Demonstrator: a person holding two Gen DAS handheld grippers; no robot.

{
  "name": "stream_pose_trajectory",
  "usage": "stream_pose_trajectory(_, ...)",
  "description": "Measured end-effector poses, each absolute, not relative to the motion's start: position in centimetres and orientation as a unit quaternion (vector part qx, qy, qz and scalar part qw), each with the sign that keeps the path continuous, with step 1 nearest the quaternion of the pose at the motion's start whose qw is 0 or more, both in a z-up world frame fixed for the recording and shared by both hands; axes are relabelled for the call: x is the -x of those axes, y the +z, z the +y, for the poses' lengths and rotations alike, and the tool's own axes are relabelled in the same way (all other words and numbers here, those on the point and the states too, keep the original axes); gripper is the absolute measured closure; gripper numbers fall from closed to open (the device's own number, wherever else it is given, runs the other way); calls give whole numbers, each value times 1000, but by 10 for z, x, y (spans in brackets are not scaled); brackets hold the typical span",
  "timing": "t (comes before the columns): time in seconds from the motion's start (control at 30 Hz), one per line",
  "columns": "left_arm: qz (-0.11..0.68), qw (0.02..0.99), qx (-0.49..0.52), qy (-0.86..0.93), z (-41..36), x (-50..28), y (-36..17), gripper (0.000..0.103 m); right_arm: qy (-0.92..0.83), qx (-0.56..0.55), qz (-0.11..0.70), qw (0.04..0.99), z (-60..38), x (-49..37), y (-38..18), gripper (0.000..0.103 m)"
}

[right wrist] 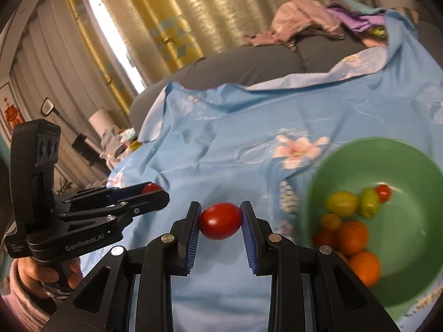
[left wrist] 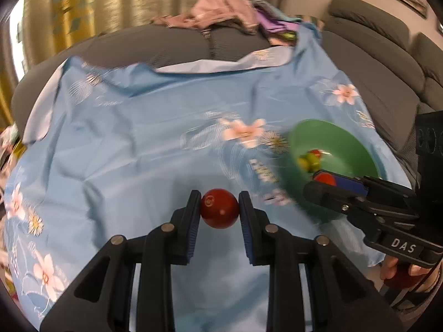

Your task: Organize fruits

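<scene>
Green bowl (left wrist: 336,144) motion-blurred with near rim behind the right gripper (left wrist: 326,184), bowl's fruits (right wrist: 349,221) smeared, kinds unclear

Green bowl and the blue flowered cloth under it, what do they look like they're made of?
The green bowl looks like plastic or melamine: uniform matte color, thin rim, though motion blur leaves that open. The blue flowered cloth looks like thin, slightly shiny woven fabric, probably polyester or satin-like cotton, judging by its sharp creases, sheen and folded-back edge.
</scene>
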State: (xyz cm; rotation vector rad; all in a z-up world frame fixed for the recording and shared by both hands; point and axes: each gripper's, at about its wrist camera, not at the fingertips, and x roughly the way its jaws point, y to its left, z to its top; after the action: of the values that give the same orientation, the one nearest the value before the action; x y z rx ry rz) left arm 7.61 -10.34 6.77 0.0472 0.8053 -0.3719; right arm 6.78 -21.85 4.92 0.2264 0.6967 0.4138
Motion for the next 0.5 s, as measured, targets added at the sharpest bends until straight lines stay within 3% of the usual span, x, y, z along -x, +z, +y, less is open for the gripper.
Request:
stream_pose_trajectory(0.4,395,876,-47,-274,-211,-105,65,76,93,-129,334,929,-314,-53,46,72)
stream_pose_trajectory(0.5,410,873,-50,-259,-203,-110,46,62,99,-131,334,928,-322,-53,44,72)
